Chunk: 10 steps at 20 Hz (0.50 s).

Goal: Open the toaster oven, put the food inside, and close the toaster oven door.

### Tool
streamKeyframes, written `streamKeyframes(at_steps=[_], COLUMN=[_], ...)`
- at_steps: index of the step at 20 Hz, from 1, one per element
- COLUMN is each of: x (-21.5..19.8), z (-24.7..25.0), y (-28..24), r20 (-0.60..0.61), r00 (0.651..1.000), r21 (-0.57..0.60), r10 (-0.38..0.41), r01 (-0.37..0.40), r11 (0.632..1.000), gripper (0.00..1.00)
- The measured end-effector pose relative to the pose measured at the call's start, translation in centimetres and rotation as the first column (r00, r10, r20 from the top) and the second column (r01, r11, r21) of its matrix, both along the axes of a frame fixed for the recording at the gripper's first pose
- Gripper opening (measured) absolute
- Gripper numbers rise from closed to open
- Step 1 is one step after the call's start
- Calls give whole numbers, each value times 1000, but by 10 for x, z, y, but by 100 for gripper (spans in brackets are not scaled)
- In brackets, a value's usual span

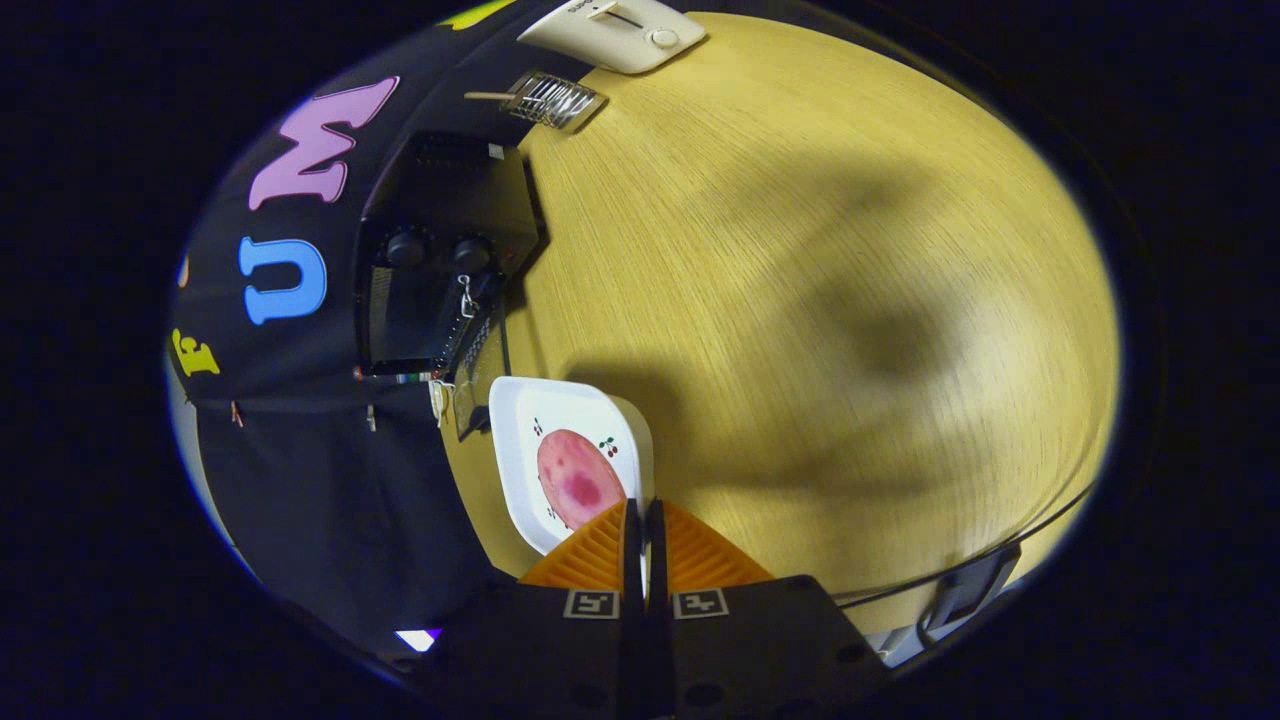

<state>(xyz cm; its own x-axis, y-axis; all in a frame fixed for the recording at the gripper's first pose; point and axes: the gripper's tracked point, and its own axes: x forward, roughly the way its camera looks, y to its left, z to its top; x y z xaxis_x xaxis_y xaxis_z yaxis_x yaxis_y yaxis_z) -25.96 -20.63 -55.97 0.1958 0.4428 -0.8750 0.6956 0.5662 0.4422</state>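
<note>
My gripper (645, 515) is rolled onto its side and shut on the near rim of a white plate (520, 420); a thin white strip of the rim shows between the fingers. A round pink slice of food (575, 478) lies on the plate just ahead of the fingertips. Beyond the plate stands the black toaster oven (440, 190) with two knobs, against the booth wall. Its glass door (472, 395) looks folded down open toward the plate, with the dark cavity (405, 320) behind it.
The wooden table (800, 300) stretches wide beside the plate and the oven. Past the oven lie a small wire grill with a wooden handle (553, 100) and a white pop-up toaster (620, 32). The table's front edge runs close behind my gripper.
</note>
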Motion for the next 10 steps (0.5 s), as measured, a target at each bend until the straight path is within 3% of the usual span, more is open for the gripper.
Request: streamKeyframes(at_steps=[7, 10], x=[46, 83], z=[34, 18], y=[91, 122], r20=[128, 135], r00=[963, 905], r21=[-6, -10], r10=[-238, -404], r01=[240, 409], r11=[971, 913], gripper=[5, 5])
